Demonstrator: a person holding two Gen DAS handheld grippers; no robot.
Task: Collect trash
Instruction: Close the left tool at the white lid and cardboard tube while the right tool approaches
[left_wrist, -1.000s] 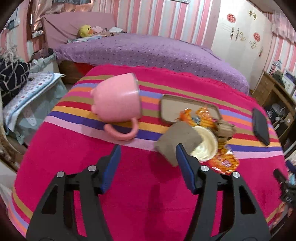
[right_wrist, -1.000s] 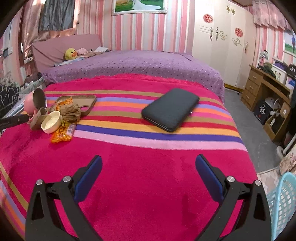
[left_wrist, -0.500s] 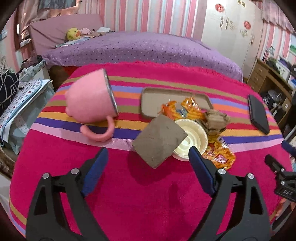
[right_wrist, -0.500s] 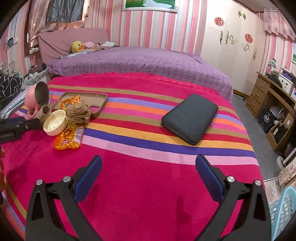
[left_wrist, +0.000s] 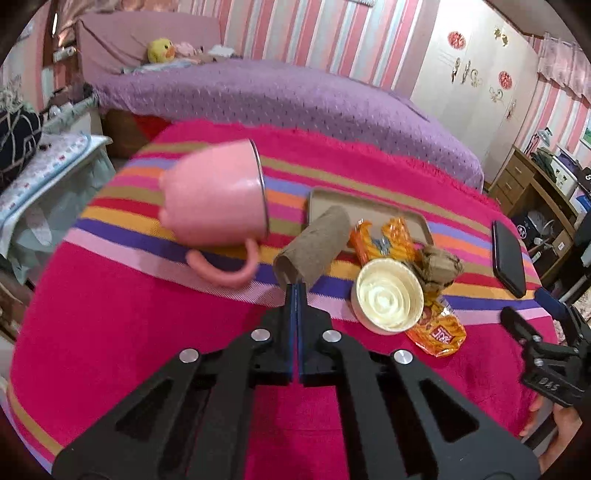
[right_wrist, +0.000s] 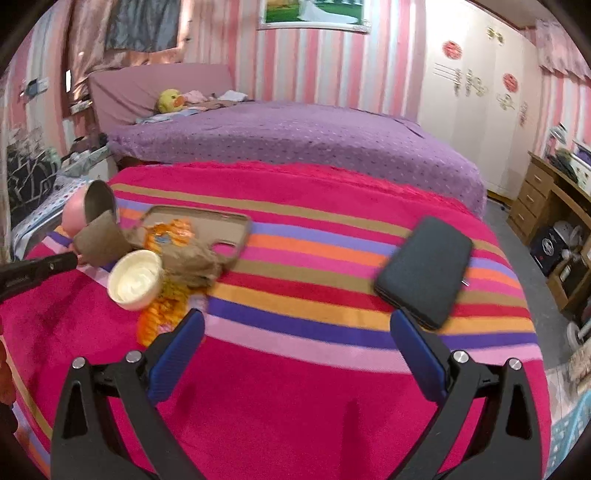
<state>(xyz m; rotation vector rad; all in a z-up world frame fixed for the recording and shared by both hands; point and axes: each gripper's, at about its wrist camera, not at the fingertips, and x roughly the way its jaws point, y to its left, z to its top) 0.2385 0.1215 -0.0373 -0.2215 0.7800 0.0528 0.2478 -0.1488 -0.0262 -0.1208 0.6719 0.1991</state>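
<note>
My left gripper (left_wrist: 295, 290) is shut on the near rim of a brown cardboard tube (left_wrist: 314, 245), which also shows in the right wrist view (right_wrist: 99, 240). Beside the tube lie a cream round lid (left_wrist: 388, 295), orange snack wrappers (left_wrist: 437, 332) and a crumpled brown paper (left_wrist: 439, 267). The lid (right_wrist: 136, 278), wrappers (right_wrist: 162, 306) and paper (right_wrist: 195, 264) show left of my right gripper (right_wrist: 295, 343), which is open and empty above the striped blanket.
A pink mug (left_wrist: 214, 206) lies on its side left of the tube. A tan phone case (left_wrist: 369, 214) lies behind the trash. A dark phone (right_wrist: 424, 273) lies at the right. A blue basket (right_wrist: 569, 435) stands on the floor.
My left gripper closed from wide open onto the cardboard tube's rim. My right gripper moved forward and left toward the trash pile, still open.
</note>
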